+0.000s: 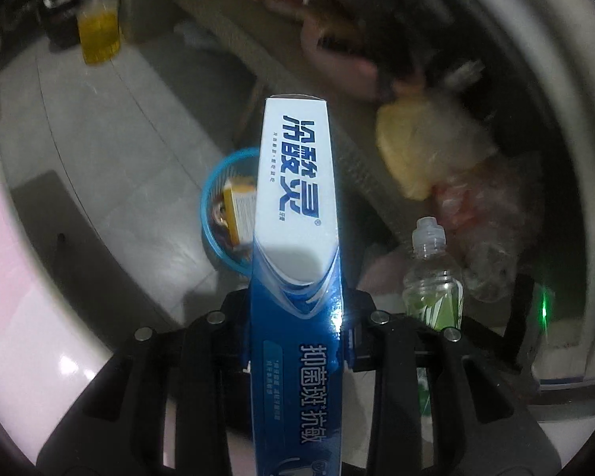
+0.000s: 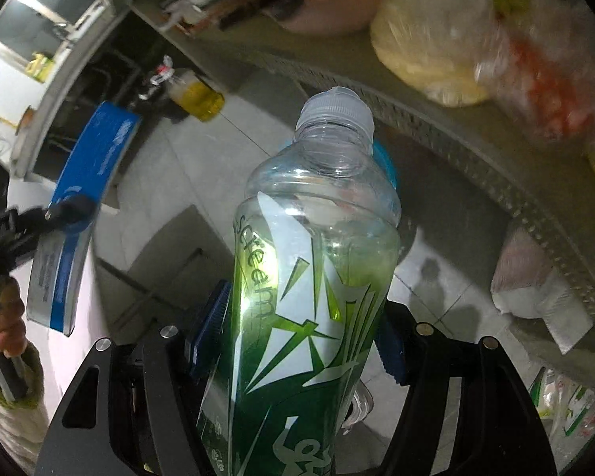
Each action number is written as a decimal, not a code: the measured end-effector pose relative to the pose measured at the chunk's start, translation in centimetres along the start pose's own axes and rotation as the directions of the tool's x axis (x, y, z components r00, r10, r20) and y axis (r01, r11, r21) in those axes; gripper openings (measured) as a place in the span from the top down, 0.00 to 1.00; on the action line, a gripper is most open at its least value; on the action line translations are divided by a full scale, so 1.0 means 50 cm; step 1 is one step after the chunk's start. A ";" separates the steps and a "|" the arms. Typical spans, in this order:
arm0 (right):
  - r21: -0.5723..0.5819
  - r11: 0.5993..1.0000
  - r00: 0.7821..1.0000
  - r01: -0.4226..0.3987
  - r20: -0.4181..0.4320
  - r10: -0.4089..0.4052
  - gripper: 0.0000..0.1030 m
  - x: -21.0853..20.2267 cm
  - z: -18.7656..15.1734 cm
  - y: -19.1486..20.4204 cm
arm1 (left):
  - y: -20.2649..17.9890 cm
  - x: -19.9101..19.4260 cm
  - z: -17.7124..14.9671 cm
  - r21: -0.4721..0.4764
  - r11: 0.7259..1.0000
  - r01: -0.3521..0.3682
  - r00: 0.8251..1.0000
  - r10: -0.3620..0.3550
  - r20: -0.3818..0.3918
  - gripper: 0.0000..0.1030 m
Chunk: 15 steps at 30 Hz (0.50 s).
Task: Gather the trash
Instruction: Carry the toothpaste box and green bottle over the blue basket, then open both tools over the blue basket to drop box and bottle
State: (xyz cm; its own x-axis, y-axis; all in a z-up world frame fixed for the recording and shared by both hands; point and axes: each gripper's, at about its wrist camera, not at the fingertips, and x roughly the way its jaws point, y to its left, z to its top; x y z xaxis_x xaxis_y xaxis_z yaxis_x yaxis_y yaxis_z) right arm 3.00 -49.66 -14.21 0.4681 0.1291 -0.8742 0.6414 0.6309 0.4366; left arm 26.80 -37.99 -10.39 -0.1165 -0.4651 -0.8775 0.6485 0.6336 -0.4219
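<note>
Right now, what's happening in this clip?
A person is gathering trash with a claw in each hand. The left claw is shut on a blue and white toothpaste box, the right claw on an empty green-labelled plastic bottle. Both point down toward a blue basket on the tiled floor, which already holds some rubbish.

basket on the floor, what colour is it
Blue basket, seen best in the left wrist view.

A: The toothpaste box [image 1: 295, 238] is glossy printed cardboard, and the bottle [image 2: 317, 277] clear smooth plastic with a shiny green label.

B: The basket [image 1: 218, 206] is blue plastic. The floor [image 1: 111, 150] is smooth pale tile, and the claw [image 2: 297, 341] is matt black with ribbed blue pads [image 2: 210, 329].
</note>
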 end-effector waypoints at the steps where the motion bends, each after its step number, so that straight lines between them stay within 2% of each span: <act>1: 0.002 1.000 1.000 0.002 -0.010 -0.002 0.37 0.016 0.005 0.000 | -0.002 0.042 0.022 -0.002 1.000 -0.021 0.999 0.021 -0.039 0.70; 6: 0.026 1.000 0.997 0.005 -0.074 -0.003 0.37 0.118 0.042 -0.011 | 0.009 0.195 0.088 -0.024 0.994 -0.104 0.984 0.100 -0.150 0.70; 10: 0.012 1.000 0.994 0.001 -0.110 0.000 0.37 0.201 0.085 -0.027 | 0.032 0.306 0.122 -0.053 0.987 -0.152 0.963 0.135 -0.235 0.70; 15: -0.030 0.998 0.988 0.054 -0.144 -0.058 0.37 0.320 0.159 -0.028 | 0.062 0.393 0.148 -0.081 0.976 -0.203 0.944 0.173 -0.281 0.70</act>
State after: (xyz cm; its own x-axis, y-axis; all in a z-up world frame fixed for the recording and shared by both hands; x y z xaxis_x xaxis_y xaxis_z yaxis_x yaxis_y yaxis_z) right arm 14.43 -54.57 -27.11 0.3380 0.2014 -0.9194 0.6471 0.6596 0.3823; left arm 32.08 -49.74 -27.23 -0.2096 -0.1555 -0.9654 0.5958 0.7625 -0.2522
